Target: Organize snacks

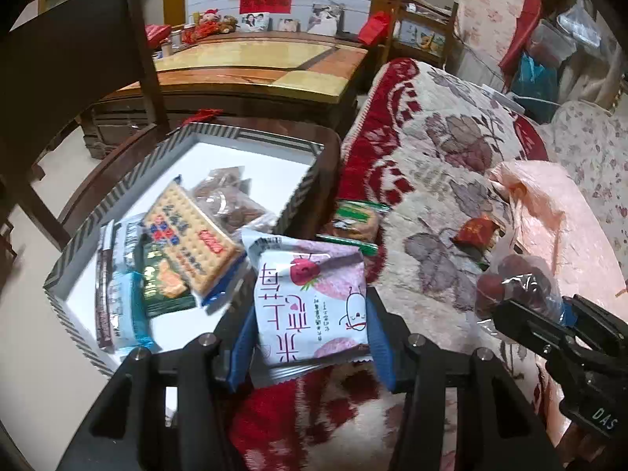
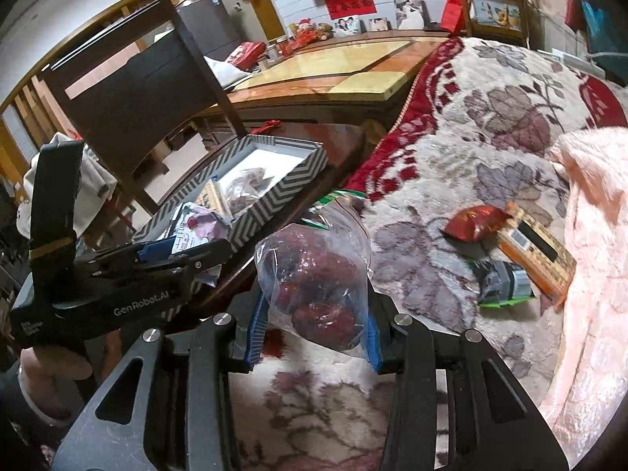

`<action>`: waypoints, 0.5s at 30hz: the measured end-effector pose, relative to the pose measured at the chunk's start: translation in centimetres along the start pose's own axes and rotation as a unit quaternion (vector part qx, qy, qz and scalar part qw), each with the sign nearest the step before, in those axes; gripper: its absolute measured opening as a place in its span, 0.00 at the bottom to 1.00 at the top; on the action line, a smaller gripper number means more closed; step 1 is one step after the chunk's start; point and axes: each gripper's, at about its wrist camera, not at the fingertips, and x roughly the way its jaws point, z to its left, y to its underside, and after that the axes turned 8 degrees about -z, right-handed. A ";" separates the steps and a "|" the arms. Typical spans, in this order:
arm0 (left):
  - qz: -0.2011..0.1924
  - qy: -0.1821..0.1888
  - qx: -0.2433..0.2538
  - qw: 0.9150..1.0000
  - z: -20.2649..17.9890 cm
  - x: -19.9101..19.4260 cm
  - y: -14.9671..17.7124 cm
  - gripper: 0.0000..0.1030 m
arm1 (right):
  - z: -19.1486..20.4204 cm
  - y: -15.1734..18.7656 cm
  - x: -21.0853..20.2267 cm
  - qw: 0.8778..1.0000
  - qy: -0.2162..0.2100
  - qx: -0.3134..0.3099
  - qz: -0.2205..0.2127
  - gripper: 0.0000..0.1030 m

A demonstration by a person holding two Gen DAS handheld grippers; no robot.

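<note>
Crackers in box show only from left wrist.

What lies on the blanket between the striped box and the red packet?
A green-wrapped snack, beside the striped box; then bare blanket up to the red packet, in the left wrist view.

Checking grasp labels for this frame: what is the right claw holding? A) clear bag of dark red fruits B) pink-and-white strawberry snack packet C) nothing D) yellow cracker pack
A: in the right wrist view the right claw is shut on the clear bag of dark red fruits, blue pads pressed against both sides; the strawberry packet is in the left claw, and the cracker pack lies in the striped box.
</note>
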 end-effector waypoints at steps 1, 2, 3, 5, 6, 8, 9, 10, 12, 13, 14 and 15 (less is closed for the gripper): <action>-0.002 -0.002 -0.001 1.000 0.3 -0.1 0.0 0.52 | 0.3 -0.1 0.1 1.000 -0.002 -0.003 0.000 0.38; -0.004 -0.006 -0.002 1.000 0.6 -0.2 -0.1 0.52 | 0.6 -0.3 0.2 1.000 -0.004 -0.006 0.001 0.38; -0.007 -0.009 -0.002 1.000 0.9 -0.3 -0.1 0.52 | 1.0 -0.5 0.4 1.000 -0.006 -0.009 0.002 0.38; -0.014 -0.017 -0.003 1.000 1.6 -0.5 -0.3 0.52 | 1.7 -0.9 0.8 1.000 -0.012 -0.015 0.003 0.38; -0.016 -0.021 -0.005 1.000 1.9 -0.6 -0.3 0.52 | 2.2 -1.2 1.0 1.000 -0.014 -0.020 0.003 0.38; -0.019 -0.026 -0.011 0.999 2.8 -0.7 -0.5 0.52 | 3.1 -1.7 1.3 0.999 -0.020 -0.028 0.002 0.38; -0.020 -0.028 -0.015 0.999 3.3 -0.7 -0.6 0.52 | 3.6 -2.0 1.6 0.999 -0.023 -0.033 0.003 0.38; -0.020 -0.030 -0.018 0.999 3.7 -0.7 -0.7 0.52 | 4.0 -2.1 1.8 0.999 -0.026 -0.036 0.004 0.38; -0.021 -0.033 -0.024 0.999 4.5 -0.6 -0.9 0.52 | 4.8 -2.5 2.5 0.998 -0.033 -0.044 0.007 0.38; -0.022 -0.036 -0.025 0.999 4.9 -0.6 -1.0 0.52 | 5.1 -2.6 2.7 0.998 -0.035 -0.047 0.009 0.38; -0.023 -0.038 -0.026 0.999 5.2 -0.6 -1.0 0.52 | 5.5 -2.7 3.0 0.998 -0.037 -0.050 0.011 0.38; -0.024 -0.039 -0.027 0.999 5.5 -0.6 -1.0 0.52 | 5.9 -2.9 3.3 0.998 -0.039 -0.053 0.013 0.38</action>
